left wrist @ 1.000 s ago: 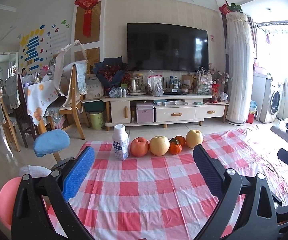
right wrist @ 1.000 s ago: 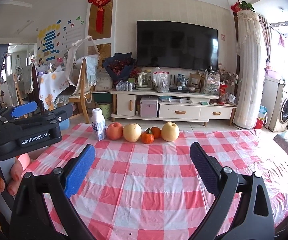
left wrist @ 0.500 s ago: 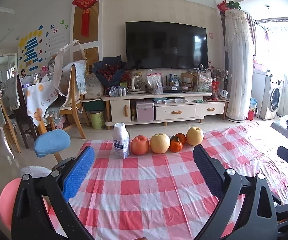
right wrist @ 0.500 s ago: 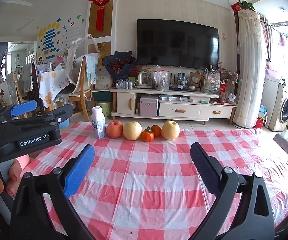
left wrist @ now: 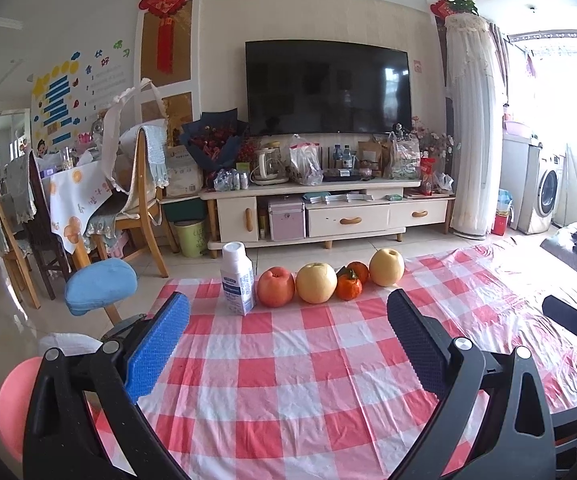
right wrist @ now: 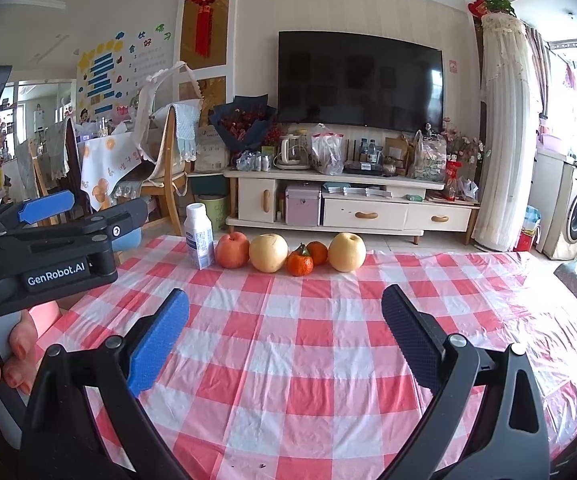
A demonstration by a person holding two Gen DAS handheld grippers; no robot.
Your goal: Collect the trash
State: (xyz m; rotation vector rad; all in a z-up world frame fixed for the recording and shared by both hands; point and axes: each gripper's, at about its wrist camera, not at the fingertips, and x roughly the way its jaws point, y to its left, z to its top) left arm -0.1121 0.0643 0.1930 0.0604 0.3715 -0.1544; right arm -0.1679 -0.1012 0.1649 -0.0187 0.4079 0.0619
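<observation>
A white bottle with a blue label (left wrist: pixel 237 279) stands at the far edge of the red-checked tablecloth (left wrist: pixel 288 380), left of a row of fruit. It also shows in the right wrist view (right wrist: pixel 199 237). My left gripper (left wrist: pixel 288 334) is open and empty above the near part of the table, well short of the bottle. My right gripper (right wrist: pixel 284 326) is open and empty too, further right. The left gripper's body (right wrist: pixel 40 252) shows at the left of the right wrist view.
A red apple (left wrist: pixel 275 286), two yellow pears (left wrist: pixel 316 282) (left wrist: pixel 386 267) and two tangerines (left wrist: pixel 349 286) line the far edge. A blue chair seat (left wrist: pixel 100 286) and pink stool (left wrist: pixel 12 404) stand left of the table. A green bin (left wrist: pixel 191 236) sits by the TV cabinet.
Both grippers have tilted slightly upward and shifted a little; the bottle and fruit sit slightly lower in view. Both stay open and empty.
</observation>
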